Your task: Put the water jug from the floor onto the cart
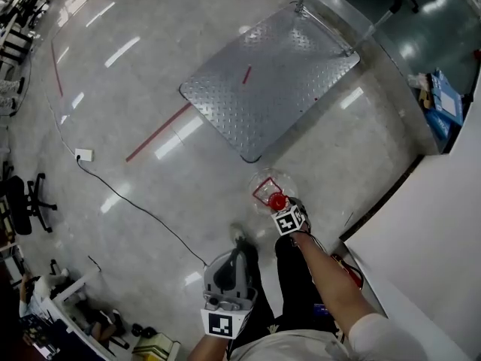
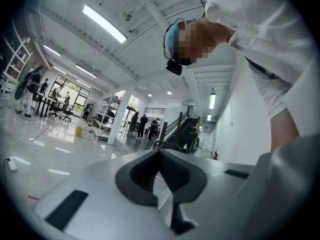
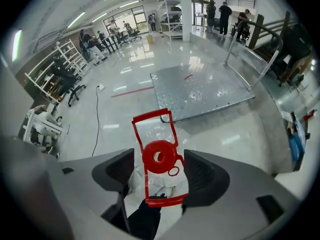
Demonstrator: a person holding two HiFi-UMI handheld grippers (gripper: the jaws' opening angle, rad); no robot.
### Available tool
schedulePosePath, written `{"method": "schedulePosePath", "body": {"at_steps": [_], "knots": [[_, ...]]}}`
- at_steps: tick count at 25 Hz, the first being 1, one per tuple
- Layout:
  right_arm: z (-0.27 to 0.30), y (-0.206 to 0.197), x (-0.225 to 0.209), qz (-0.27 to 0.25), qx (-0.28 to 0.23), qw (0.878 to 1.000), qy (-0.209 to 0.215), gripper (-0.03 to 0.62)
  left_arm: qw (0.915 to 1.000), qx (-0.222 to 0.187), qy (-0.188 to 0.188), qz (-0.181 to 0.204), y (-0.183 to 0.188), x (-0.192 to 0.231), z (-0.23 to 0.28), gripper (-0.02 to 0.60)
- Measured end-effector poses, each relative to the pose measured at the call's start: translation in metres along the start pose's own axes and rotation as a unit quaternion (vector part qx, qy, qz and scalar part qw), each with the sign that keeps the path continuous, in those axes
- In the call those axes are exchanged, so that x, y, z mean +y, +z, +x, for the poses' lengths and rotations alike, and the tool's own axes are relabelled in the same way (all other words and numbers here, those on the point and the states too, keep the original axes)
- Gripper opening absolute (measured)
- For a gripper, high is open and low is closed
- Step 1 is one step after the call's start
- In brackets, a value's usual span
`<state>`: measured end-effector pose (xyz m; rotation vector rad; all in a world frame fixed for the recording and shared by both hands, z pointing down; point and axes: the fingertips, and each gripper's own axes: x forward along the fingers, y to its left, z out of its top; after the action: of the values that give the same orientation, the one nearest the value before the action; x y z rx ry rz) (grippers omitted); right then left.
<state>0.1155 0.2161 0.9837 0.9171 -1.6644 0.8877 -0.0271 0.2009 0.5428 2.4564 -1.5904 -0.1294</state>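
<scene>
The water jug (image 1: 264,192) is clear plastic with a red cap (image 3: 159,156) and a red carry handle (image 3: 152,124); it stands on the glossy floor just in front of the cart. The cart (image 1: 270,81) is a low diamond-plate platform, bare on top. My right gripper (image 1: 280,205) points down over the jug's top. Its jaws stand open on either side of the red cap (image 1: 277,201), and the pads do not touch it. My left gripper (image 1: 238,241) hangs lower left by the person's legs, shut and empty, pointing level across the room (image 2: 160,154).
The cart's push rail (image 1: 331,17) rises at its far end. A white partition (image 1: 428,224) runs close on the right. A power strip (image 1: 83,154) with a black cable (image 1: 143,210) lies on the floor at left. An office chair (image 1: 24,201) stands at the left edge.
</scene>
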Motion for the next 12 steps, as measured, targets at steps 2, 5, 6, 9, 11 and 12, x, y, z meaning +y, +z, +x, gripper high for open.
{"method": "schedulePosePath", "body": {"at_steps": [2,5,6,9,11,12], "knots": [[0.013,-0.005,-0.001,-0.007,0.013,1.000,-0.002,0.305,1.0000,0.003,0.002,-0.001,-0.006,0.003,-0.001,0.003],[0.026,-0.009,-0.001,-0.007,0.023,1.000,-0.003,0.311,0.9999,0.010,0.012,0.003,-0.013,0.011,-0.004,0.003],[0.030,-0.011,-0.001,-0.005,0.026,1.000,-0.004,0.313,0.9997,0.012,0.018,0.004,-0.016,0.015,-0.008,0.003],[0.042,-0.016,-0.003,-0.003,0.037,0.999,-0.010,0.315,0.9995,0.015,0.026,0.009,-0.019,0.024,-0.010,0.003],[0.049,-0.018,-0.003,-0.003,0.041,0.999,-0.013,0.316,0.9995,0.016,0.024,0.009,-0.021,0.027,-0.008,0.003],[0.052,-0.019,-0.003,-0.004,0.042,0.999,-0.014,0.314,0.9995,0.017,0.024,0.008,-0.022,0.028,-0.008,0.003]]}}
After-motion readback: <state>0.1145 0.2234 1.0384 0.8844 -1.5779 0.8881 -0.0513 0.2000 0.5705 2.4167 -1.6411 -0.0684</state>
